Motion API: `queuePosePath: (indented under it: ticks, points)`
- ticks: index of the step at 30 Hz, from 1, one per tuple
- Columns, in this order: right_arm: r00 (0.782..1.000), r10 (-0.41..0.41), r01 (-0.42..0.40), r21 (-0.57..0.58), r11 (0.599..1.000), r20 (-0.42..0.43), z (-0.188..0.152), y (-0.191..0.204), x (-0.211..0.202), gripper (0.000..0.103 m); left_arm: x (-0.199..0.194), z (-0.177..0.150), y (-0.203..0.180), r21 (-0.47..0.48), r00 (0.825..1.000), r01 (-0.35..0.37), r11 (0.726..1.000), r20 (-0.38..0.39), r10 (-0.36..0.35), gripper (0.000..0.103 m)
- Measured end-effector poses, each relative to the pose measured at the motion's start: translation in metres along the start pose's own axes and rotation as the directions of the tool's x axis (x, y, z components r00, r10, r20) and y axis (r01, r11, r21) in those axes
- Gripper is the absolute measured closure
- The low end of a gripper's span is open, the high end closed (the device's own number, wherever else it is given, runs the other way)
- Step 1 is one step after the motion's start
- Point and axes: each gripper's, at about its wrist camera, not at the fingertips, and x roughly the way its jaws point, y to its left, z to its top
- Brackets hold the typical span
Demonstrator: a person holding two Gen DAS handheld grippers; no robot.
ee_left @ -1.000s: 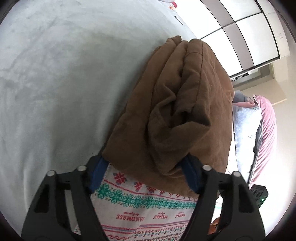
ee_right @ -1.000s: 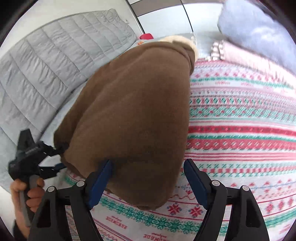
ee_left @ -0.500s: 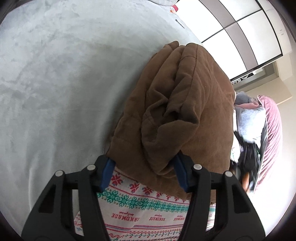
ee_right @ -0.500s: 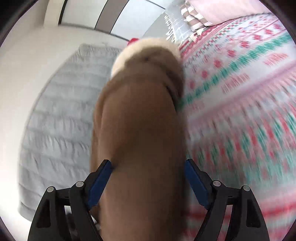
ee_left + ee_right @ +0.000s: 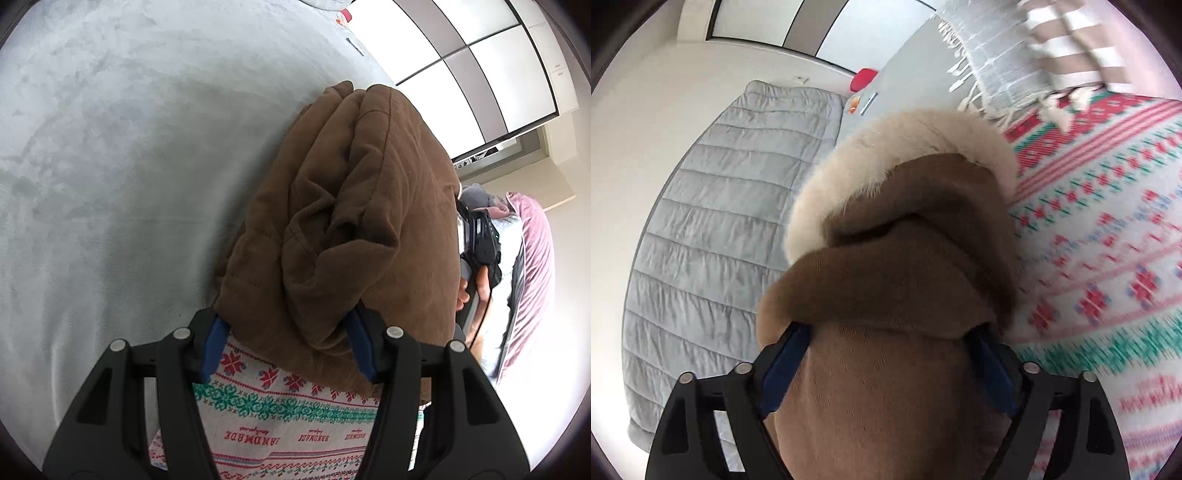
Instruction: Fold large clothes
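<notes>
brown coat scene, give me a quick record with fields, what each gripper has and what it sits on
garment: brown coat, bundled in folds, cream fur trim at one end
left gripper: shut on the brown coat, fabric bunched between blue pads
right gripper: shut on the brown coat, near the fur end
under coat: patterned knit blanket, red and green bands
surface beyond: grey bedspread
also in view: quilted grey comforter

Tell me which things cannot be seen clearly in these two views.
- Left wrist view: the brown coat covers the left hand-held gripper fingertips, and hides most of the other hand-held gripper.
- Right wrist view: the patterned blanket is motion-blurred; its lettering is unreadable.
- Right wrist view: the coat's lower part is cut off by the bottom edge.
</notes>
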Motion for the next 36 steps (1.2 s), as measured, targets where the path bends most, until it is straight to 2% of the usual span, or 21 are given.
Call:
queuePosePath:
  ticks: [3, 4, 5, 8, 12, 14, 19, 21, 26, 30, 36]
  points:
    - [1.0, 0.002, -0.004, -0.065, 0.998, -0.029, -0.002, 0.004, 0.008, 0.012, 0.003, 0.001, -0.002, -0.005, 1.0, -0.002, 1.0, -0.007, 0.002, 0.044]
    - [0.999, -0.012, 0.008, -0.105, 0.994, -0.034, -0.004, 0.008, 0.008, 0.017, 0.003, 0.001, -0.003, -0.006, 1.0, -0.001, 1.0, -0.006, 0.001, 0.044]
    - [0.999, -0.029, 0.024, -0.132, 0.991, -0.039, -0.007, 0.01, 0.007, 0.028, 0.002, 0.001, -0.003, -0.008, 1.0, 0.002, 1.0, -0.003, -0.002, 0.046]
    - [0.997, -0.071, 0.067, -0.156, 0.986, -0.024, -0.012, 0.013, -0.002, 0.045, -0.001, 0.0, -0.01, 0.012, 1.0, -0.004, 1.0, 0.019, 0.004, 0.054]
    - [0.985, -0.173, 0.171, -0.211, 0.962, 0.009, -0.017, 0.041, -0.003, 0.055, -0.004, -0.004, -0.028, 0.108, 0.995, -0.077, 0.991, 0.066, 0.07, 0.062]
    - [0.979, -0.203, 0.204, -0.234, 0.951, 0.026, -0.019, 0.051, -0.006, 0.06, -0.005, -0.004, -0.031, 0.12, 0.994, -0.082, 0.989, 0.076, 0.073, 0.064]
    - [0.98, -0.187, 0.197, -0.251, 0.948, 0.063, -0.025, 0.065, -0.013, 0.064, -0.017, -0.003, -0.037, 0.129, 0.991, -0.032, 0.991, 0.13, 0.015, 0.069]
    - [0.984, -0.161, 0.175, -0.264, 0.949, 0.074, -0.026, 0.071, -0.017, 0.065, -0.028, -0.005, -0.048, 0.173, 0.985, 0.004, 0.985, 0.17, -0.034, 0.07]
    - [0.99, -0.106, 0.131, -0.31, 0.942, 0.097, -0.031, 0.091, -0.029, 0.066, -0.041, -0.005, -0.062, 0.244, 0.969, 0.045, 0.969, 0.225, -0.102, 0.071]
    - [0.992, -0.072, 0.105, -0.345, 0.933, 0.108, -0.039, 0.117, -0.036, 0.067, -0.047, 0.001, -0.056, 0.244, 0.959, 0.078, 0.967, 0.245, -0.139, 0.071]
    - [0.992, -0.079, 0.111, -0.382, 0.917, 0.098, -0.052, 0.152, -0.041, 0.069, -0.059, 0.01, -0.045, 0.211, 0.939, 0.133, 0.968, 0.286, -0.191, 0.071]
